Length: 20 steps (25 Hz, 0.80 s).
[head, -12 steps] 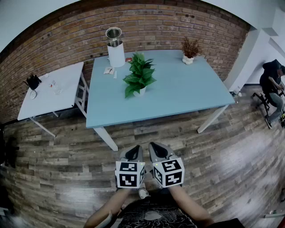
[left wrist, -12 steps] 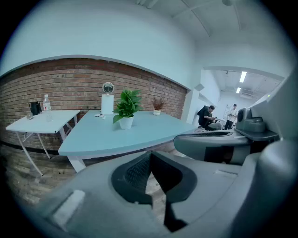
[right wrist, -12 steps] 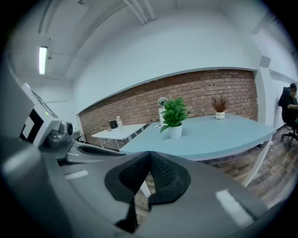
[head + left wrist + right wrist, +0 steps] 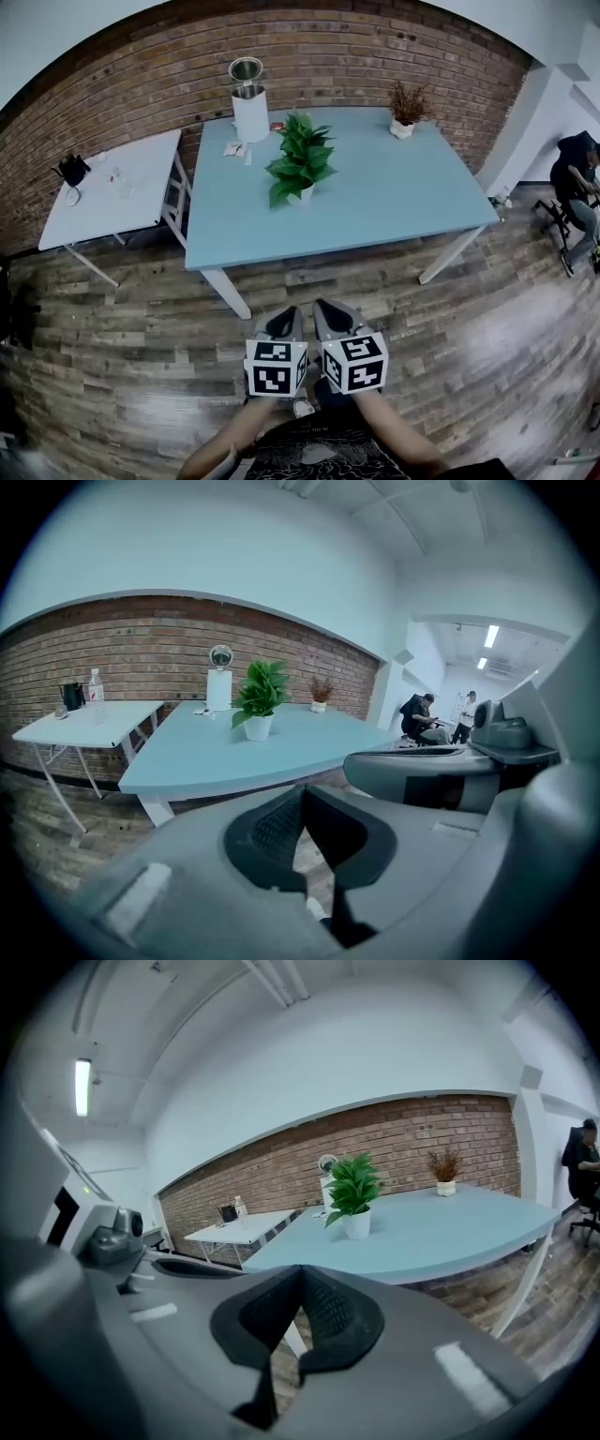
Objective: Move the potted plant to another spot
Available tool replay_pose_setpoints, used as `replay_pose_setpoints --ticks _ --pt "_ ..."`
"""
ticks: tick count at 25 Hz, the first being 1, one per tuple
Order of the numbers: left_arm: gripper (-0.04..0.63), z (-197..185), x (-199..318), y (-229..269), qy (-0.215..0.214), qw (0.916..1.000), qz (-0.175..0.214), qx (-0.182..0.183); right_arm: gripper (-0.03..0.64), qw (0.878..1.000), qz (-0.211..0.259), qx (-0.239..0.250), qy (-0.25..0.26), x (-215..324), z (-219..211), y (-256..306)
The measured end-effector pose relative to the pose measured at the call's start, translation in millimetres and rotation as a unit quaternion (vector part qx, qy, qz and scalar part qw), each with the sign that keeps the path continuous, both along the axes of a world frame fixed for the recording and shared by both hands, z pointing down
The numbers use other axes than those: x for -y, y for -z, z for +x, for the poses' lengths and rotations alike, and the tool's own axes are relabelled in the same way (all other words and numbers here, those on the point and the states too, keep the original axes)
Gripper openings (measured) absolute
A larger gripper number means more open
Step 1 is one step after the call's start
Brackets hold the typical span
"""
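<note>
Both grippers are hanging low at the bottom centre of the head view, side by side over the floor (image 4: pixel 131 375), well short of the table (image 4: pixel 394 220). The left gripper (image 4: pixel 284 317) is clenched on nothing, its pads meeting at the tips. The right gripper (image 4: pixel 330 309) is clamped tight and empty too. The plant (image 4: pixel 300 161) is sitting upright in its white pot (image 4: pixel 306 193) on the table, upper centre of the frame, toward the table's left half. A tall white canister (image 4: pixel 249 105) is standing just behind it, and a small dried plant (image 4: pixel 407 107) is off at the table's upper right corner. Nothing is touching the plant.

So this is looking like the approach, the very opening of the job, with the plant not yet handled. Next, I'd say, the person is needing to close in on the table, open the jaws, and bring them around the pot rather than the leaves, low and level so it's lifting without tipping. The bare tabletop to the right is looking like a fair new spot.
</note>
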State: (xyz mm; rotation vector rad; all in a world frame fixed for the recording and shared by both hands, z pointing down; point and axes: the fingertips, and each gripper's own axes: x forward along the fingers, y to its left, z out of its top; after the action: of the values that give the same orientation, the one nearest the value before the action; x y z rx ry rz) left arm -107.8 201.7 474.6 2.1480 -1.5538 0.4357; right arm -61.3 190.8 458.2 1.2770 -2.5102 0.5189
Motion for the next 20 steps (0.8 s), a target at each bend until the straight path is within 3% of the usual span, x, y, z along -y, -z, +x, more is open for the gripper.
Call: replay_pose_setpoints --ticks 9,20 --pt "-0.002 -5 23 -10 0.007 0.9999 -0.009 -0.002 0.006 1.000 -0.007 0.002 -0.001 24 -5 -9" --pt "-0.002 -2 90 -18 0.008 0.9998 -0.016 0.001 0.006 1.000 -0.019 0.004 0.000 93 -2 -19"
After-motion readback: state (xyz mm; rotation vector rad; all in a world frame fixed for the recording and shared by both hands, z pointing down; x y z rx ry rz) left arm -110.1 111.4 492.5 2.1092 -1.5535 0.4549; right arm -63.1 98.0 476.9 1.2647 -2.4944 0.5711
